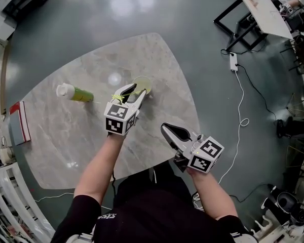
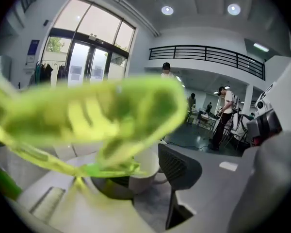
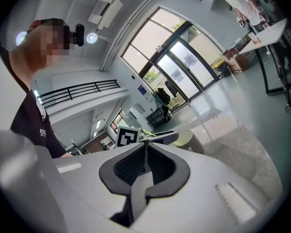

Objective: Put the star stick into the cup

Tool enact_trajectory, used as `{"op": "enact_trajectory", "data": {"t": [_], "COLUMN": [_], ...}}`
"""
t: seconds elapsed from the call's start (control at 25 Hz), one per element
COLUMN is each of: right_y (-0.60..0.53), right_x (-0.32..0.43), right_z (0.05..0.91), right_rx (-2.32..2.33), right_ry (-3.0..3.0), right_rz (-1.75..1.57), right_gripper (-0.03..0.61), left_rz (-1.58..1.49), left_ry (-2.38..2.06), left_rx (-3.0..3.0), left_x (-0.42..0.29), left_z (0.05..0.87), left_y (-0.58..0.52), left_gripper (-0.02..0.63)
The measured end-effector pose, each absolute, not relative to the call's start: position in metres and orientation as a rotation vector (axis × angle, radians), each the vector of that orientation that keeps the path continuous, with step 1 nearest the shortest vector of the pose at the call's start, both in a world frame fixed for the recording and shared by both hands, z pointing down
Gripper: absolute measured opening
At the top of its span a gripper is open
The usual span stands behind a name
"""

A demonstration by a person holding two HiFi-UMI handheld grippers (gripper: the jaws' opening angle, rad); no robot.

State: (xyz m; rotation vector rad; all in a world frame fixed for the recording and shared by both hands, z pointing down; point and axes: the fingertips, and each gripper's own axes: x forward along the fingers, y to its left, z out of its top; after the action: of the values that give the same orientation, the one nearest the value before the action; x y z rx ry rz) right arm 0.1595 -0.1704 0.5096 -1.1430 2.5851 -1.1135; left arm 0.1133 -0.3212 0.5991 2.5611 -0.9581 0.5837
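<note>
The star stick (image 1: 117,96) is yellow-green and lies between the spread jaws of my left gripper (image 1: 133,92), just beside the pale cup (image 1: 142,84) on the marble table (image 1: 157,59). In the left gripper view the stick (image 2: 102,115) is a large blur close to the camera, right above the cup (image 2: 140,174). The dark right pad (image 2: 177,166) stands apart from the stick; the other pad is hidden behind it. This left gripper (image 2: 116,188) is open. My right gripper (image 1: 166,129) hovers shut and empty over the table's near edge, with its pads (image 3: 146,147) meeting and the cup (image 3: 186,139) beyond.
A green bottle with a white cap (image 1: 75,92) lies on its side at the table's left. A red and grey book (image 1: 20,121) rests at the left edge. A power strip and cable (image 1: 234,62) lie on the floor to the right. People stand in the hall beyond.
</note>
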Motion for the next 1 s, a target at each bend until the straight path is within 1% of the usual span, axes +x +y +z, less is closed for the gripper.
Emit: {"op": "enact_trajectory", "data": {"t": [0.32,0.68,1.0], "right_y": [-0.173,-0.184,-0.183], "right_x": [0.166,0.167,0.162], "right_z": [0.521,0.525,0.519], "right_rx": [-1.138,-1.089,-1.008], "right_ry": [2.58,2.593,2.642], "right_rz": [-1.15,-1.179,-1.191], "right_gripper": [0.031,0.031,0.031], "left_rz": [0.601,0.545,0.495], "left_ry": [-1.021,-1.06,-1.195], "left_rx": [2.521,2.468,2.378], "left_x": [0.107,0.102,0.079], "left_z": [0.614,0.62,0.616], "left_y": [-0.334,-0.339,-0.335], "left_gripper": [0.169,0.201,0.213]}}
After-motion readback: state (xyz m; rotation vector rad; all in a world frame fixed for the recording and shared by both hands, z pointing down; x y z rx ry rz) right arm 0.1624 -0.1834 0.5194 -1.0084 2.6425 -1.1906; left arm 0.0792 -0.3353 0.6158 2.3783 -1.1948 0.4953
